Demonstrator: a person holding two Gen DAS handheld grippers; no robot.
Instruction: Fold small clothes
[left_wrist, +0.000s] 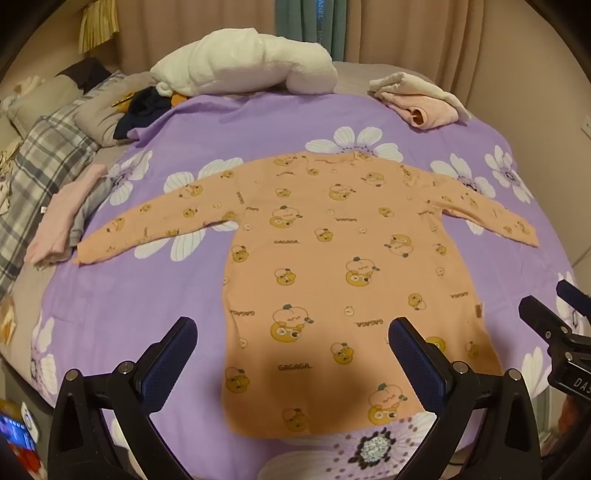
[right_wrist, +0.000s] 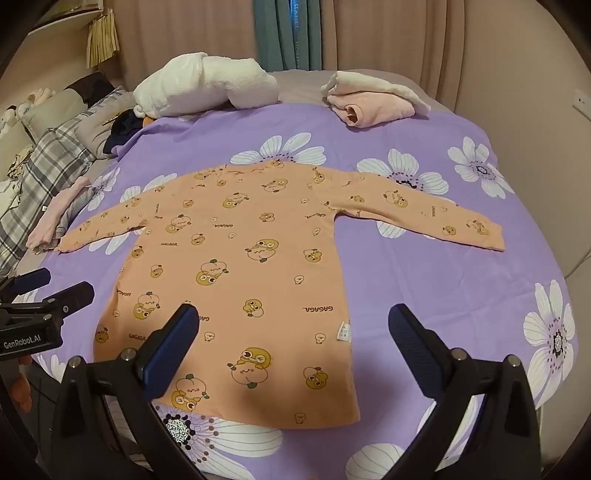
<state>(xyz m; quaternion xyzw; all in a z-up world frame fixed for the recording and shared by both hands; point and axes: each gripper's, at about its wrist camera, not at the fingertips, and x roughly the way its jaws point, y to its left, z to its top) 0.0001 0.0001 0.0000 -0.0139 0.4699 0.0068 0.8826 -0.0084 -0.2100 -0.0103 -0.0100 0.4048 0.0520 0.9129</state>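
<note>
An orange long-sleeved child's shirt (left_wrist: 332, 258) with cartoon prints lies flat on the purple flowered bedspread (left_wrist: 147, 302), both sleeves spread out, hem nearest me. It also shows in the right wrist view (right_wrist: 240, 266). My left gripper (left_wrist: 291, 343) is open and empty, hovering above the shirt's lower part. My right gripper (right_wrist: 293, 332) is open and empty above the shirt's lower right side. The right gripper also shows at the right edge of the left wrist view (left_wrist: 554, 314), and the left gripper at the left edge of the right wrist view (right_wrist: 55, 291).
A white fluffy bundle (left_wrist: 243, 62) and a folded pink and cream garment (left_wrist: 417, 96) lie at the far side of the bed. A pink and grey folded cloth (left_wrist: 62, 221), a plaid blanket (left_wrist: 40, 162) and dark clothes (left_wrist: 140, 107) lie at the left. Curtains hang behind.
</note>
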